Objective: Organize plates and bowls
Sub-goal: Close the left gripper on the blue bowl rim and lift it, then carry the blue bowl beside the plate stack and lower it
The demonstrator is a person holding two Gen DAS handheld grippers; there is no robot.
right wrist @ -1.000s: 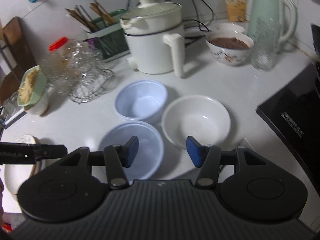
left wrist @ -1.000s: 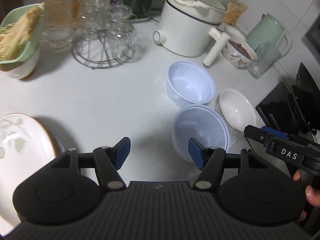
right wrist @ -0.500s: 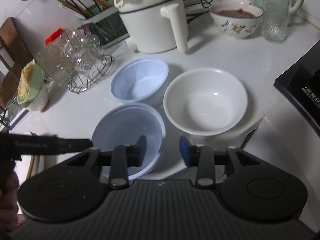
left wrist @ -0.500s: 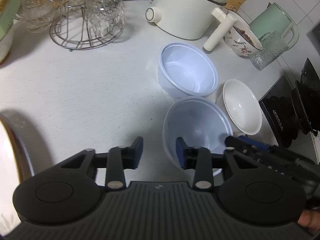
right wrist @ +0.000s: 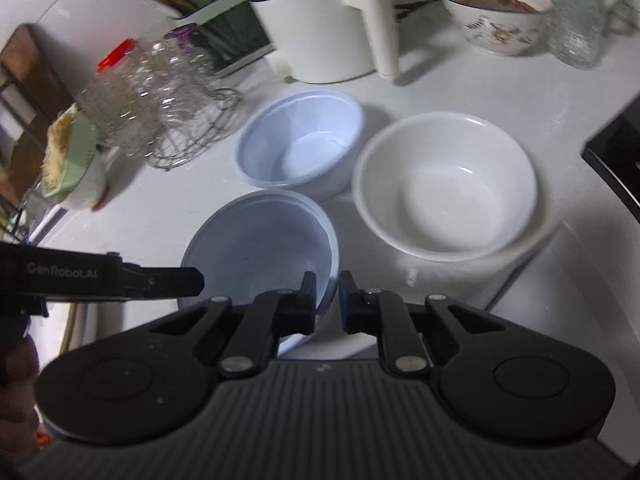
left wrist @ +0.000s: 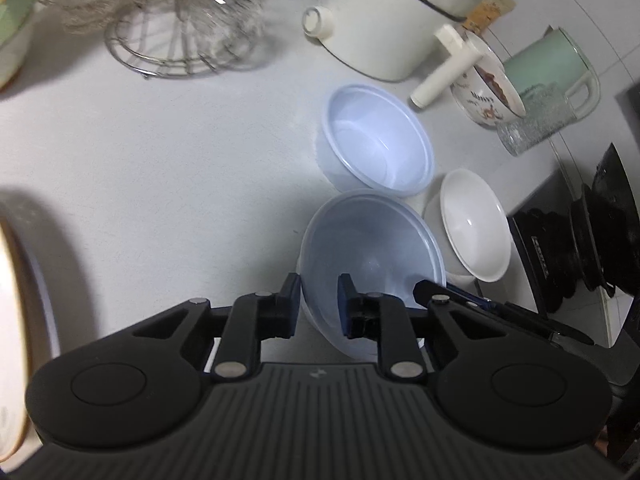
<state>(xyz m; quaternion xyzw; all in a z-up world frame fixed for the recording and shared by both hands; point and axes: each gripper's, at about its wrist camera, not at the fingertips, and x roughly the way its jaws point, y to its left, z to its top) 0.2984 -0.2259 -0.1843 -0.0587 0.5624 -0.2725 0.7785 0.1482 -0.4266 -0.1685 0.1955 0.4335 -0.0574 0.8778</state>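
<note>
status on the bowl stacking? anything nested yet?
Done: nothing nested; three bowls sit separately on the counter.
In hand: both grippers clamp the near translucent bowl rim, left gripper on one side, right gripper on the other.
Left: nest it with the blue bowl and white bowl; the plate is untouched.

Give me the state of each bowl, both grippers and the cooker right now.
Near blue bowl: upright, empty, rim pinched by both grippers.
Far blue bowl: upright, empty, free.
White bowl: upright, empty, free.
Patterned bowl: holds food.
Left gripper: shut on rim.
Right gripper: shut on rim.
Cooker: lid on.
</note>
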